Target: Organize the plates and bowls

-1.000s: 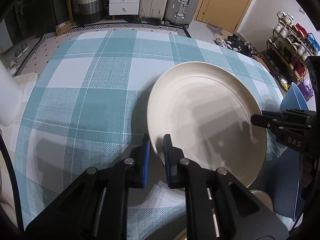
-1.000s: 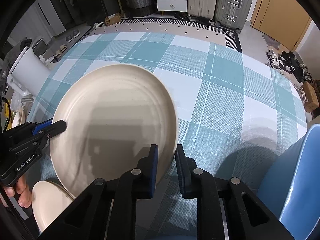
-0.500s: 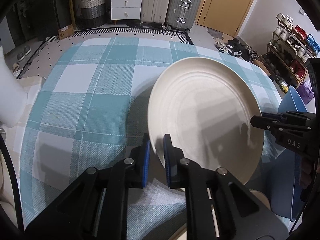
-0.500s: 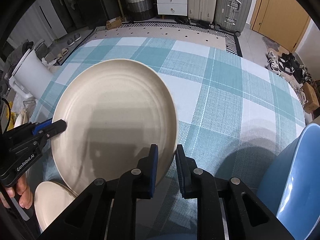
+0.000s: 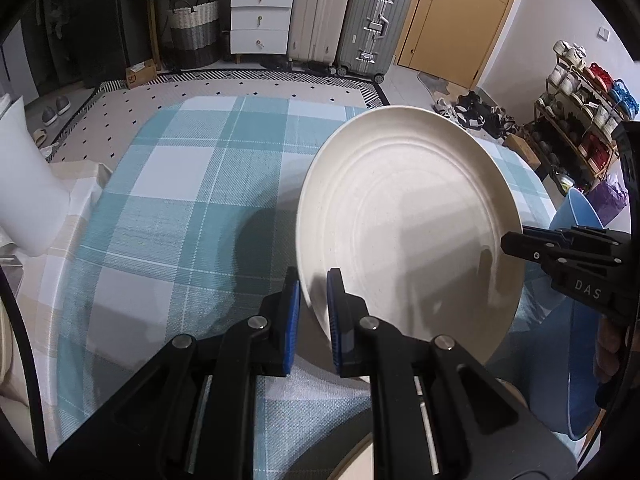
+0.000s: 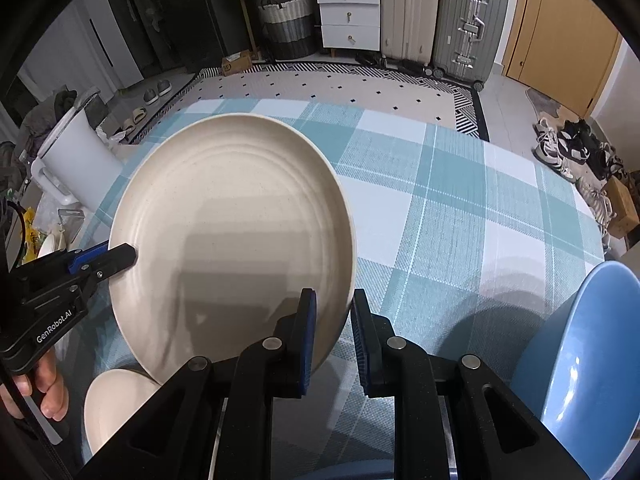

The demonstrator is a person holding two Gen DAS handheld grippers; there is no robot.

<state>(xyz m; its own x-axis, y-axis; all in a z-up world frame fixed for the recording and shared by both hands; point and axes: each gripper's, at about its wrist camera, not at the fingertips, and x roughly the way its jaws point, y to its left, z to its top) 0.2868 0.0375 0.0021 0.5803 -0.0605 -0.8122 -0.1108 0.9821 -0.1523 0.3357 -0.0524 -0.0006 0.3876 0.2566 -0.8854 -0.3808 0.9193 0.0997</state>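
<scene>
Cream plate [image 5: 408, 232] hangs tilted above the plaid tablecloth [image 5: 168, 208], my left gripper [image 5: 313, 312] and right gripper [image 6: 333, 332] each clamped on opposite rims. Below sit a smaller cream dish [image 6: 116, 408] and a blue bowl [image 6: 580, 360] at right.

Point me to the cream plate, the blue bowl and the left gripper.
cream plate [image 6: 232, 240], right wrist view, on the flat middle of its face.
blue bowl [image 6: 580, 360], right wrist view, on its inner wall.
left gripper [image 5: 313, 304], left wrist view, midway between its fingertips, at the plate's rim.
</scene>
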